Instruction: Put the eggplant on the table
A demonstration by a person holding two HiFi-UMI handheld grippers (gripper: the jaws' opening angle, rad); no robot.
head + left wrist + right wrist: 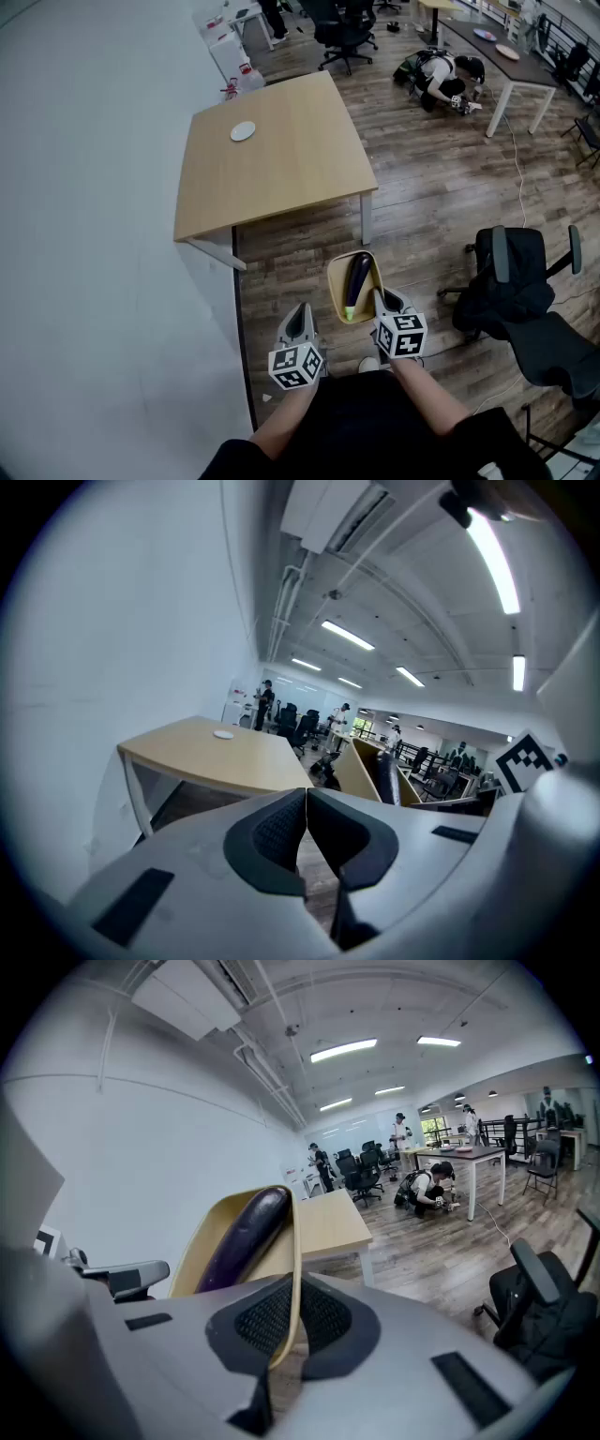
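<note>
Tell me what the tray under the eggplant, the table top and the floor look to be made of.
The tray is thin and tan with a matte, even surface and a curled rim: probably moulded plastic or bamboo fibre, I can't tell which. The table top is pale wood-look board, smooth with faint grain, likely laminate. The floor shows brown planks with streaky grain and visible seams: wood or wood-look vinyl.

Two grey hand-held tools are in view: one left gripper (299, 317) and one right gripper (382, 300). There is one long dark purple eggplant (358, 277) and one pale yellow oval wooden tray (334, 286). One light wooden rectangular worktop (281, 164) carries one small white round disc (243, 131). One black padded office chair (521, 286) stands nearby. One person (437, 73) crouches on the floor. The farther chairs are too small to count.
</note>
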